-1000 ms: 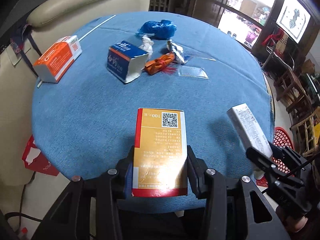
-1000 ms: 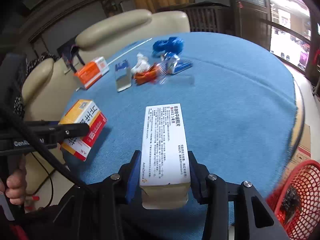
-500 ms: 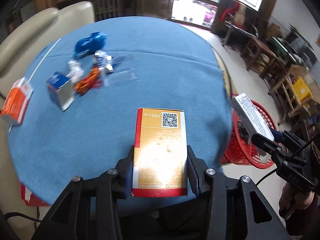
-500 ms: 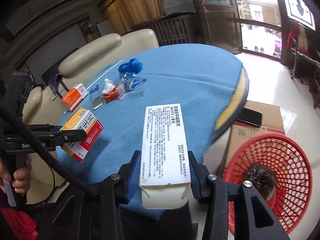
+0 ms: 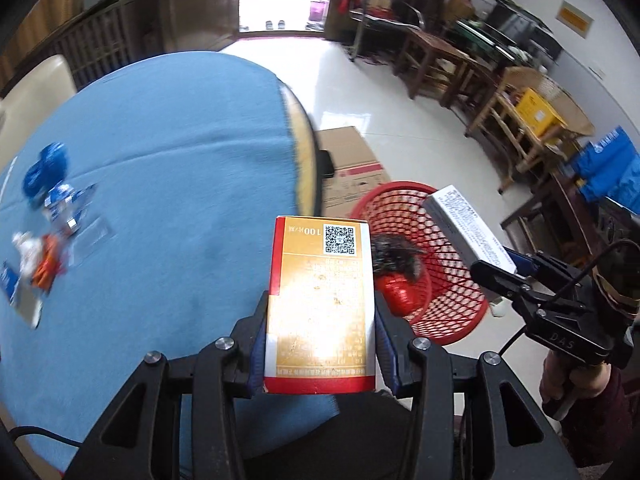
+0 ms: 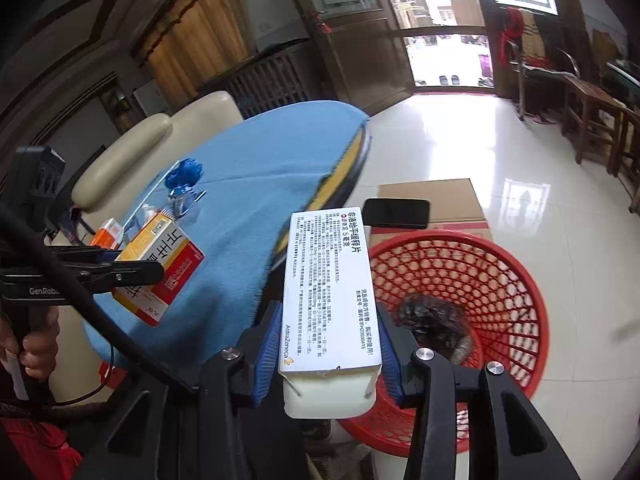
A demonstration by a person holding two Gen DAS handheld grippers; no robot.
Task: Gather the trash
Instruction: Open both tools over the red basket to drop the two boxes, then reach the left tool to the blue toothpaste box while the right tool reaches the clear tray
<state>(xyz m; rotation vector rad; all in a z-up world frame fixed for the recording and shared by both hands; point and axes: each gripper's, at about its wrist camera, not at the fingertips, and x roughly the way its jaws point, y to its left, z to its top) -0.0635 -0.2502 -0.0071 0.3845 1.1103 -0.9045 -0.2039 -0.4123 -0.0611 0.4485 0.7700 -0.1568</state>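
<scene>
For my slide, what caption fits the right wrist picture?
Right gripper holds a white printed cardboard box beside the red plastic mesh basket.

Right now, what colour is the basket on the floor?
Red, an open mesh basket; it shows best in the right wrist view.

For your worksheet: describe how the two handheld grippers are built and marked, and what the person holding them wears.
Both the left gripper and the right gripper are black angular frames with silver bolts and blue finger pads. A black cable runs off the left one, whose side reads "GenRobo"; the right one reads "DAS". A dark maroon sleeve shows.
</scene>
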